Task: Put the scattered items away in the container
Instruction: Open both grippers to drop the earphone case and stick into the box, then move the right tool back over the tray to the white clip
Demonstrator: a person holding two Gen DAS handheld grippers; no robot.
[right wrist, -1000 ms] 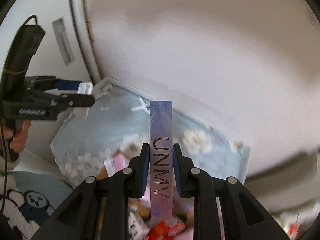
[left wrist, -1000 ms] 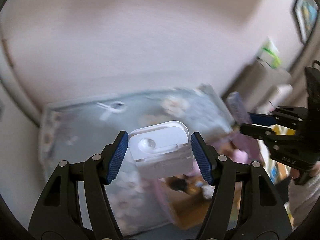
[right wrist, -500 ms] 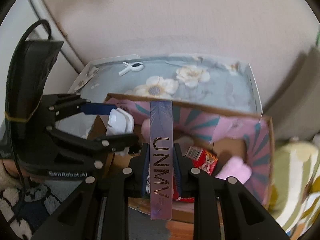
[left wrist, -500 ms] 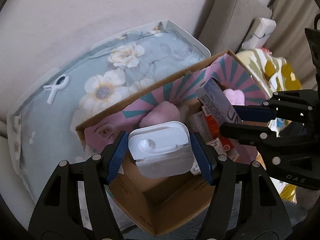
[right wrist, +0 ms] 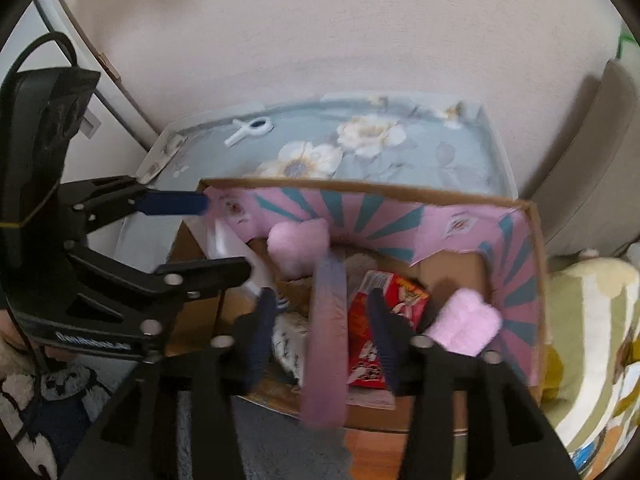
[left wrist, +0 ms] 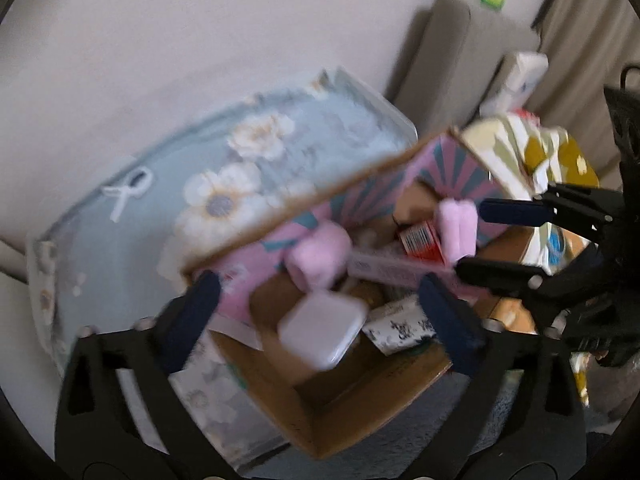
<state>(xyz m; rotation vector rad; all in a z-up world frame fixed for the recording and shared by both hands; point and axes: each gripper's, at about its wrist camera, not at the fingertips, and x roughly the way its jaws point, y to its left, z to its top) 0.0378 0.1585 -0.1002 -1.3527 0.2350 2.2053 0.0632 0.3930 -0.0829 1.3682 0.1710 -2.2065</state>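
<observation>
Both sets of jaws have let go since half a second ago: then the left gripper (left wrist: 320, 312) clamped the white case (left wrist: 322, 330) and the right gripper (right wrist: 322, 328) clamped the lilac box (right wrist: 325, 340); now both stand wide, nothing between the pads touching them.

Left view: case sits blurred between the spread fingers, clear of both pads, over the cardboard box (left wrist: 360, 412) interior. Whether it is falling or already landed, cannot tell.

Right view: lilac box is a blurred long strip between the open fingers, running from 12 to 6 o'clock across the near box wall, touching neither pad.

Cardboard box: plain brown outside, pink and teal sunburst print inside. Contents: two pink fluffy lumps (right wrist: 298, 244), red printed pack (right wrist: 380, 320), white pack with black pattern (left wrist: 398, 324). At 12 o'clock of the box, a blue floral cloth (right wrist: 420, 152) with a white clip (right wrist: 248, 130) on it. Striped yellow-green fabric (right wrist: 592, 340) at 3 o'clock.
</observation>
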